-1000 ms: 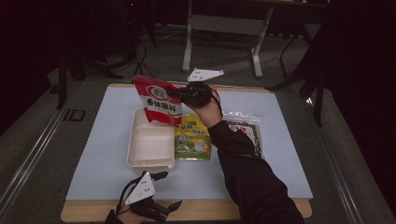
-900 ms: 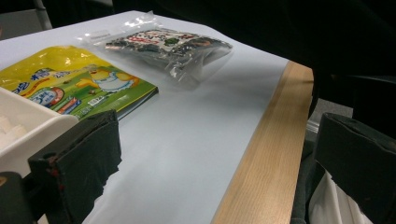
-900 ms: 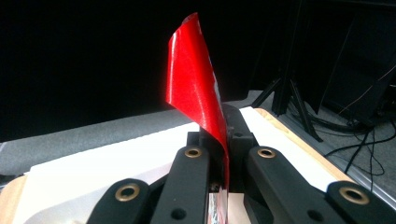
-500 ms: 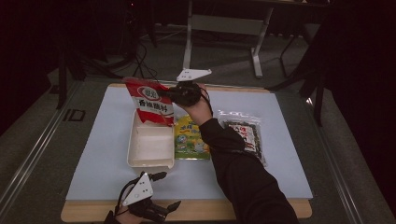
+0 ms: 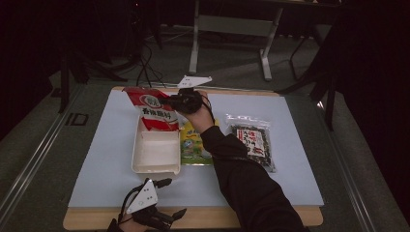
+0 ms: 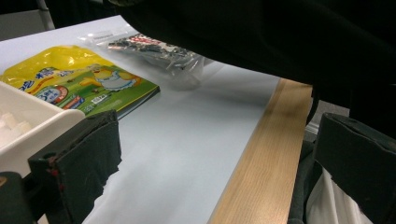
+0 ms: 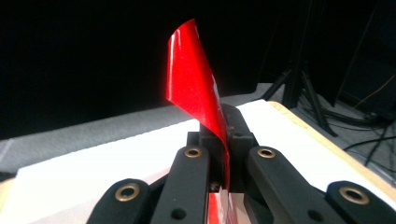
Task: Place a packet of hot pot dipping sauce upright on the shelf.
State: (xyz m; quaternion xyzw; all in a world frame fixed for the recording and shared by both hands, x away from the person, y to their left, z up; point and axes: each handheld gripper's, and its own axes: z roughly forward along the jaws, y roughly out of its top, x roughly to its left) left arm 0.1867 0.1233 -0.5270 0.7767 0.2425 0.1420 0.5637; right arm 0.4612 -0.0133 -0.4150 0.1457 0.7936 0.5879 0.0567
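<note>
A red snack bag (image 5: 153, 112) hangs upright over the far end of a white tray (image 5: 155, 166), its lower edge at the tray's far rim. My right gripper (image 5: 173, 101) is shut on the bag's right edge. In the right gripper view the red film (image 7: 194, 79) curls up out of the right gripper (image 7: 223, 135), pinched between the closed jaws. My left gripper (image 5: 173, 197) rests at the table's front edge, open with nothing between its pads (image 6: 88, 158). The left gripper (image 6: 219, 154) faces across the white mat.
A yellow-green packet (image 5: 193, 145) lies flat right of the tray, and a clear bag of dark contents (image 5: 251, 142) lies further right. The wooden table edge (image 6: 261, 154) runs along the front. A dark sleeve (image 5: 241, 183) stretches over the mat's middle.
My right gripper has carried the red bag to the left and a little lower, over the tray's far end. The left gripper has stayed put.
</note>
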